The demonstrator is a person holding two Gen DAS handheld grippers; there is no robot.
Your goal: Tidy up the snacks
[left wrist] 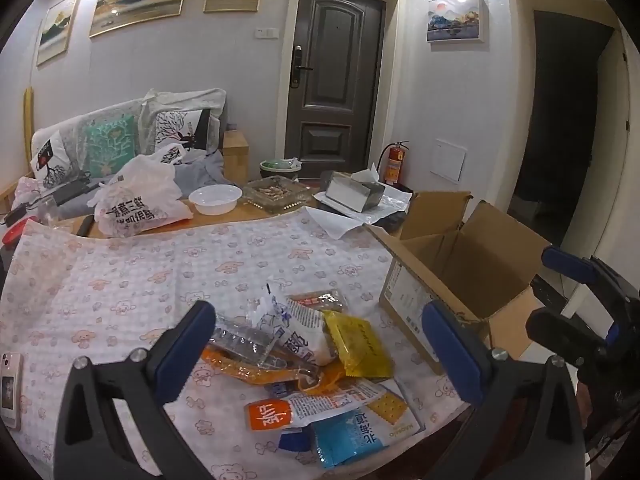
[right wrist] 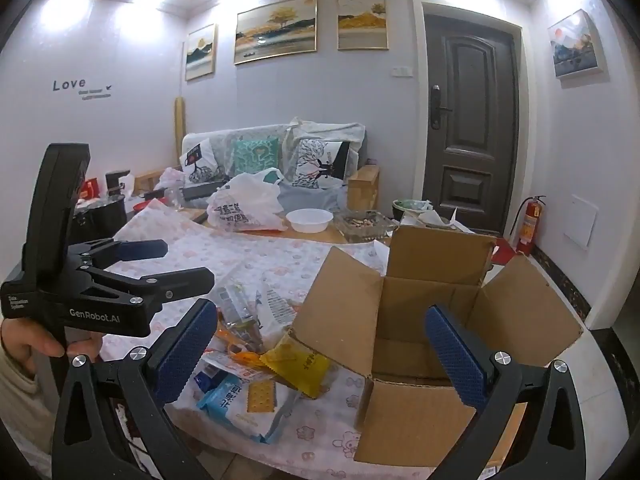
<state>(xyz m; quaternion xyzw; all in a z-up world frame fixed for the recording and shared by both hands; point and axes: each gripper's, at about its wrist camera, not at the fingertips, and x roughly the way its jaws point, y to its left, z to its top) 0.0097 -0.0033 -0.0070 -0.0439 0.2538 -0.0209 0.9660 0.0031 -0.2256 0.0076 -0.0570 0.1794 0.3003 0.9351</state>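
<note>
Snack packets heaped on the pink-patterned cloth of the tabletop (left wrist: 120,280), beside an open brown cardboard box (right wrist: 420,320).
Left claw (left wrist: 320,344) and right claw (right wrist: 320,344) both hover spread wide, pinching nothing; a yellow crinkled packet (left wrist: 360,344) and a blue-and-white cracker bag (right wrist: 240,404) lie in the pile.

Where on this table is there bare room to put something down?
Free: the pink tablecloth between the white plastic bag and the snack pile. Crowded: the pile beside the open cardboard box, and the far edge around the white bowl.
</note>
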